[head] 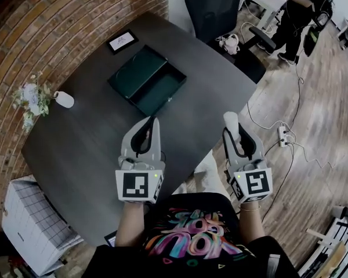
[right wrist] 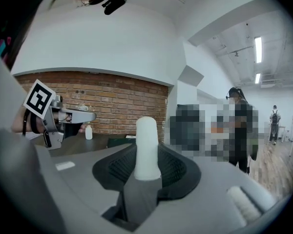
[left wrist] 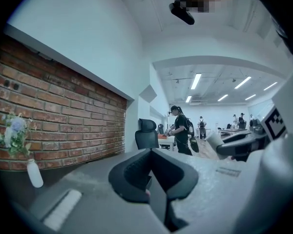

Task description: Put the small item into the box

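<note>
small white item (right wrist: 147,140) clamped upright in right claw (right wrist: 147,165), left claw (left wrist: 153,175) together, box (head: 158,91) well apart

Both grippers held out in front of you, side by side.
Your left gripper (head: 149,122) has its jaws together; your right gripper (head: 232,131) clamps a white tube (right wrist: 147,140) that stands up between its jaws.

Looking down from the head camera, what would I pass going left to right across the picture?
Flowers, white vase, open green box, right claw gripping the small white item, power strip on the floor.
</note>
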`<state>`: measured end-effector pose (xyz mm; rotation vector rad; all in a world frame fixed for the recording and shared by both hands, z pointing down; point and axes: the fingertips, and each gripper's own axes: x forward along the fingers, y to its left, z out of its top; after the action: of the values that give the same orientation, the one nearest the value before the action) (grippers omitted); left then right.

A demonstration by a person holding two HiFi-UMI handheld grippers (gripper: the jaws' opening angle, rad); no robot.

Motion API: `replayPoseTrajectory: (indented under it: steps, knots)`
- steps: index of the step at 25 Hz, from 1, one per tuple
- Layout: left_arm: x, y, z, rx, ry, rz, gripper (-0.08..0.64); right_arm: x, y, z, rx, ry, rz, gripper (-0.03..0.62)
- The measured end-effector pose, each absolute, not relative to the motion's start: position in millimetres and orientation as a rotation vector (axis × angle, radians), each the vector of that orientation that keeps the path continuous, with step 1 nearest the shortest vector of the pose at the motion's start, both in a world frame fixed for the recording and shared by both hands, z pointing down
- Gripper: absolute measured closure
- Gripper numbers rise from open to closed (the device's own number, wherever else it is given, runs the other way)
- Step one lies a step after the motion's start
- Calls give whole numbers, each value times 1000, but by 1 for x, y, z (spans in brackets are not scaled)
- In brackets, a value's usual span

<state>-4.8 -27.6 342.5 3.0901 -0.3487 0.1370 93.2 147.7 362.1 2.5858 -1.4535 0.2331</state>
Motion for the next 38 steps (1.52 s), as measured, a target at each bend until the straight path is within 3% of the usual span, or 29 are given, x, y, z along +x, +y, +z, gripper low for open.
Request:
replayPoseTrajectory:
  steps: [17,26,38]
  knots:
    - [42,-111,343,2869,-1068,132,558,209,1,368,2129,-2002,192,459]
    - [17,-121,332,2712,-1487,150,558,215,-64,360,1823,-2309,132,459]
    - [-10,-109,321,2624,-1641,172,558,201,-86,359,1691,-2444,161,459]
